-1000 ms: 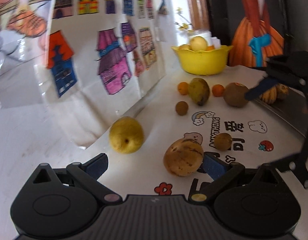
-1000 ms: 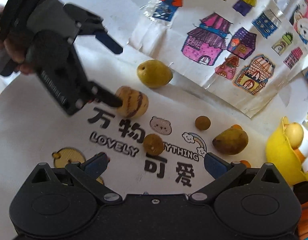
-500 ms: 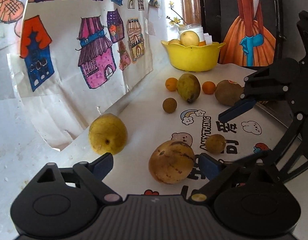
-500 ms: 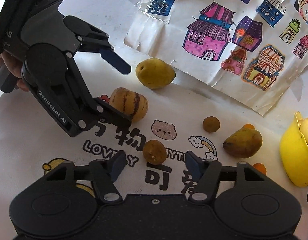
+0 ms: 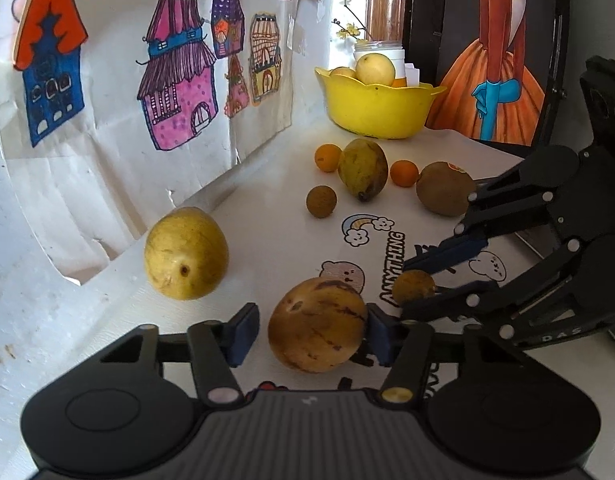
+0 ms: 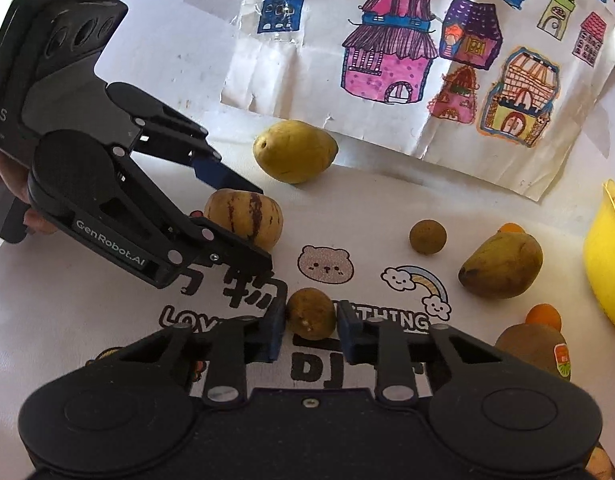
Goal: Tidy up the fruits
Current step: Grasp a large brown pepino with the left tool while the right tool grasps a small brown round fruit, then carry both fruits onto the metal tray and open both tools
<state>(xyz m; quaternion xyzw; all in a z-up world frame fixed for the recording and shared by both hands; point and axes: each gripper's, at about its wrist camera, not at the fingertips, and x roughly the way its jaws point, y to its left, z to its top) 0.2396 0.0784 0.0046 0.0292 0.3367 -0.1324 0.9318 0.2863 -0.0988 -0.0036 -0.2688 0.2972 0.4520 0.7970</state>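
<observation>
Presently, the right gripper [image 6: 311, 330] is clamped on a small brown fruit [image 6: 310, 313], its jaws having just been closing. The left gripper [image 5: 307, 334] has also been closing around the striped melon [image 5: 317, 324] — its right pad touches the rind, the left stands just clear, so no grip yet. Both fruits rest on the printed mat [image 5: 275, 240]. At twelve o'clock from the left gripper, the yellow bowl [image 5: 377, 110] holds a few fruits. Judged early: the pear [image 5: 185, 252], mango [image 5: 363, 169], oranges and others remain loose on the mat.
</observation>
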